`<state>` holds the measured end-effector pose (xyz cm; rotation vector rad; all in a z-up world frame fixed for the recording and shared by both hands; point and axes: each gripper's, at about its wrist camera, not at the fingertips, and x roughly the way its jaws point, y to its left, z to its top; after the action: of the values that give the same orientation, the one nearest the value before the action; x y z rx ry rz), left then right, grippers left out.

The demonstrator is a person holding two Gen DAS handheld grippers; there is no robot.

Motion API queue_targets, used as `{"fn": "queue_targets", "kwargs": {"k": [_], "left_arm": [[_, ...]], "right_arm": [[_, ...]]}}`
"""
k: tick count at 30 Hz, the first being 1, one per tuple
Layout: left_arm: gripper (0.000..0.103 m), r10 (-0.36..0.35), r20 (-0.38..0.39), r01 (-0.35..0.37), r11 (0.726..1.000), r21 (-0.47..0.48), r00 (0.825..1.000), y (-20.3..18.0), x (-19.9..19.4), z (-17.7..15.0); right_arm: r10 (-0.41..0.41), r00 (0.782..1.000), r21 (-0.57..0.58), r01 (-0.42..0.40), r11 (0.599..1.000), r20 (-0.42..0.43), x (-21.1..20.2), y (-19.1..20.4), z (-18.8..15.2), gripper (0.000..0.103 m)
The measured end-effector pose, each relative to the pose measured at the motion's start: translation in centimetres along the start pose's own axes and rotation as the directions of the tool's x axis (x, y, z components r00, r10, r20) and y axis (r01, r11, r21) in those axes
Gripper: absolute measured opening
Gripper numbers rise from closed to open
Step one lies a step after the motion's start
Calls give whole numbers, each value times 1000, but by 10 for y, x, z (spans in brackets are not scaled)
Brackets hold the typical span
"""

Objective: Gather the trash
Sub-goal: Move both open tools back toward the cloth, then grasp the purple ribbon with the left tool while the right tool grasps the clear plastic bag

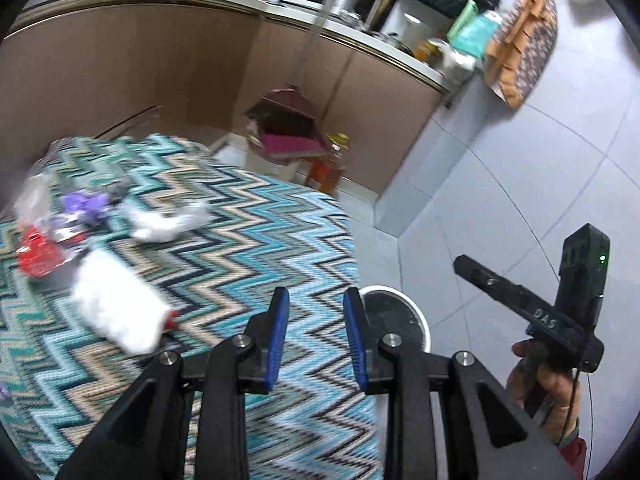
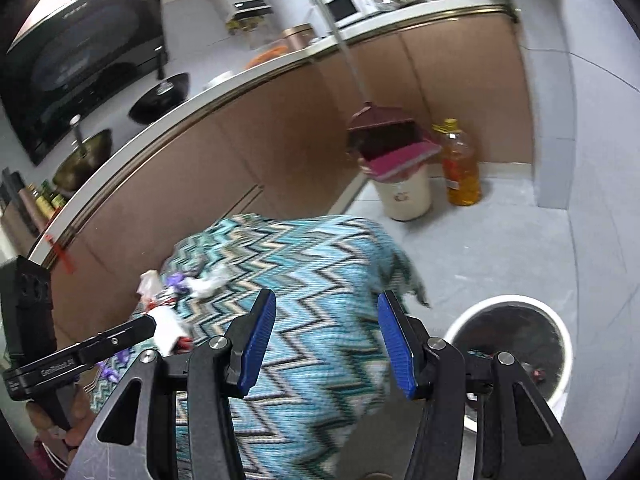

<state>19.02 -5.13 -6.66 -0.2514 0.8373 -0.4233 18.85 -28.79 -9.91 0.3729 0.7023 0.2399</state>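
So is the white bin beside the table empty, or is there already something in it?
Not empty. The right wrist view looks down into the white bin: small scraps, one reddish, lie against its dark inside. What they are is too small to tell.

1. Scraps of trash lie on the cloth-covered table, toward its left side.
2. A bin stands on the floor just right of the table.
3. Behind the table, against the cabinets (well apart), stand a second bin and a bottle.

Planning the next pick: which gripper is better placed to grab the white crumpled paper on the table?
Probably the left gripper: open, empty, over the zigzag cloth with the white crumpled paper close beside it. The right gripper, also open, sits nearer the white bin.
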Motion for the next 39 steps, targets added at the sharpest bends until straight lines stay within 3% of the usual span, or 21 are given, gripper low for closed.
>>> {"fn": "queue_targets", "kwargs": {"k": [7,12,20,22,24,30,39], "left_arm": [[27,58,55,-54,996,-77,997,59,-42,-7],[27,143,96,-129,982,-136,985,106,-74,-15],[27,273,108,-238,936,-259,956,184,-113,-32],[34,314,101,-275,918,-286,944,201,-118,-35],[41,362,94,-319,897,-308,928,218,-121,-38],[41,448,32,-412,845,-341,893,259,-107,-42],[41,495,-48,-475,794,-379,867,301,-74,-37]], "right_arm": [[79,997,-85,-81,993,-22,15,64,2,53],[135,990,-137,-141,980,-49,26,107,3,53],[175,978,-207,-196,958,-115,59,164,-3,53],[179,974,-219,-206,954,-138,72,174,-5,53],[186,969,-227,-220,949,-162,88,185,-7,53],[165,958,-273,-227,935,-233,143,211,-14,53],[69,943,-370,-194,908,-326,233,227,-7,53]]}}
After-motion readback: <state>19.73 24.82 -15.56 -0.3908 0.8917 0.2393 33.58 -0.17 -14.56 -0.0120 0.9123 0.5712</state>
